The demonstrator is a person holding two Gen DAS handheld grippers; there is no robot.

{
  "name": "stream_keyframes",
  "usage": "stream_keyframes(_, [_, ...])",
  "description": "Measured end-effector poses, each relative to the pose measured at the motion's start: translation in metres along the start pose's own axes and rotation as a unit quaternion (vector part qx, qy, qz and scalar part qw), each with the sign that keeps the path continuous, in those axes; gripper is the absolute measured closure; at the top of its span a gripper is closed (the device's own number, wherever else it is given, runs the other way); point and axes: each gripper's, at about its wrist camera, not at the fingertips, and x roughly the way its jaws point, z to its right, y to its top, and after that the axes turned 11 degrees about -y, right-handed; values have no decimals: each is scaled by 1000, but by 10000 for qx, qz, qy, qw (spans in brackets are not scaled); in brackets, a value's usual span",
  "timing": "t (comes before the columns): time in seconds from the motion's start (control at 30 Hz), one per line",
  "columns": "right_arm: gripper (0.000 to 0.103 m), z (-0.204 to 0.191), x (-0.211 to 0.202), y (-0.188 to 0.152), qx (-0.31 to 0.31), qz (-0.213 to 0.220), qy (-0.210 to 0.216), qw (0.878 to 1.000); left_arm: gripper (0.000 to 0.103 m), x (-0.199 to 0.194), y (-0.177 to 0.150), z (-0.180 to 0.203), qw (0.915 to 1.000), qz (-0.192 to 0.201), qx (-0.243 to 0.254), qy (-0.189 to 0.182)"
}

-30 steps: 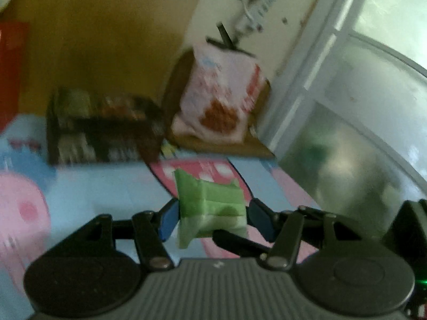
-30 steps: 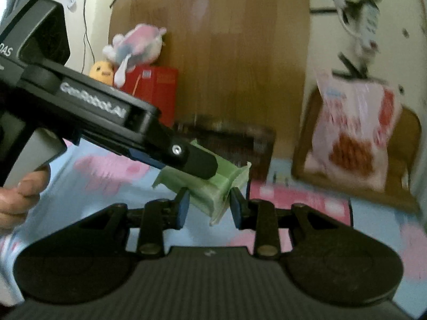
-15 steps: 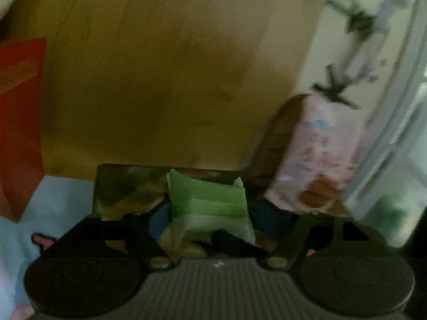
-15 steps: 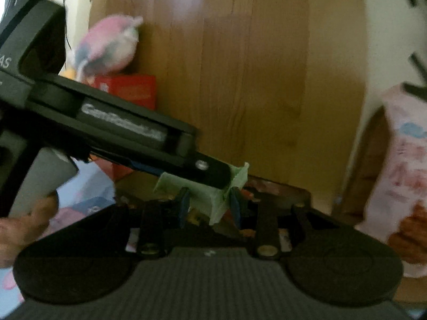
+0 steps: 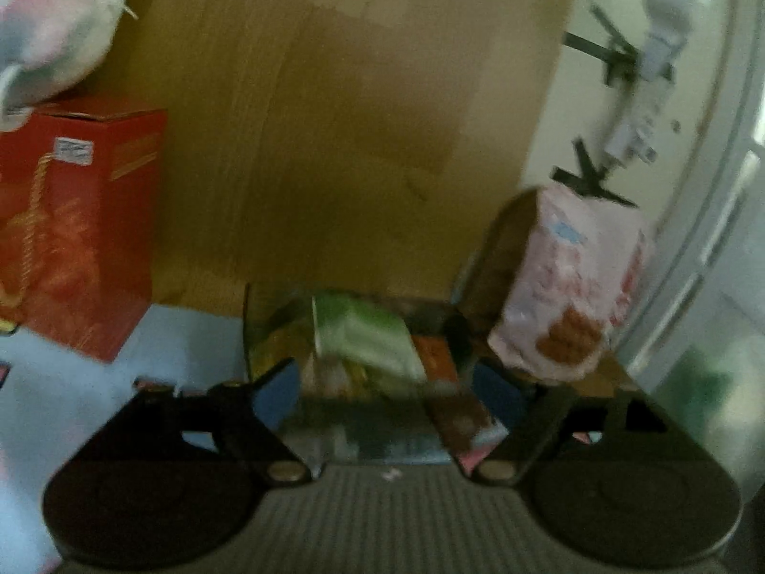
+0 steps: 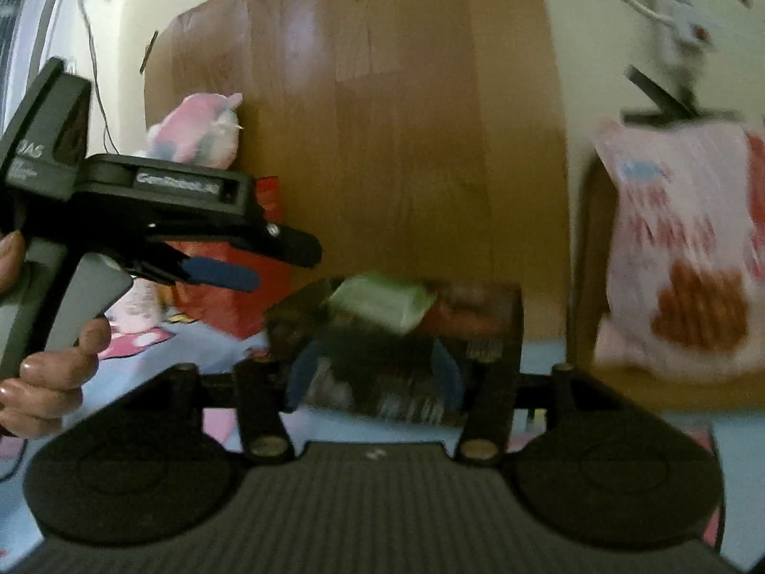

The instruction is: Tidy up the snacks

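A green snack packet lies tilted on top of the other snacks in a dark box on the table; it also shows in the right wrist view on the box. My left gripper is open and empty, its blue pads either side of the box. My right gripper is open and empty just before the box. The left gripper shows in the right wrist view, held by a hand, left of the box.
A large pink snack bag leans on a wooden stand right of the box. A red carton stands at the left with a plush toy on it. A wooden board stands behind. The tablecloth is light blue.
Both grippers held the green packet earlier and carried it over the box. Now both have opened and the packet lies in the box; the left gripper has drawn back to the left.
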Motion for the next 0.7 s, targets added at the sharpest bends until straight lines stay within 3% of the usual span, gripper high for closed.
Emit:
stream_keyframes(0.1, [28, 3, -38, -25, 323, -109, -84, 9994, 4, -24, -28, 14, 9999, -85, 118, 56])
stream_keyframes(0.2, [22, 6, -57, -39, 603, -299, -181, 9976, 0, -42, -59, 30, 9991, -204, 250, 259])
stream_keyframes(0.3, [8, 9, -69, -54, 1167, -463, -278, 9917, 0, -59, -86, 39, 9983, -330, 215, 439])
stream_keyframes(0.4, [7, 8, -79, -68, 1423, -675, -289, 9871, 0, -74, -108, 47, 9963, -370, 240, 735])
stream_keyframes(0.57, [0, -2, -98, -83, 1308, -779, -505, 9871, 0, -93, -134, 58, 9916, -484, 340, 1154])
stream_keyframes(0.7, [0, -3, -112, -88, 1400, -814, -586, 9851, 0, -107, -149, 68, 9845, -429, 532, 1613])
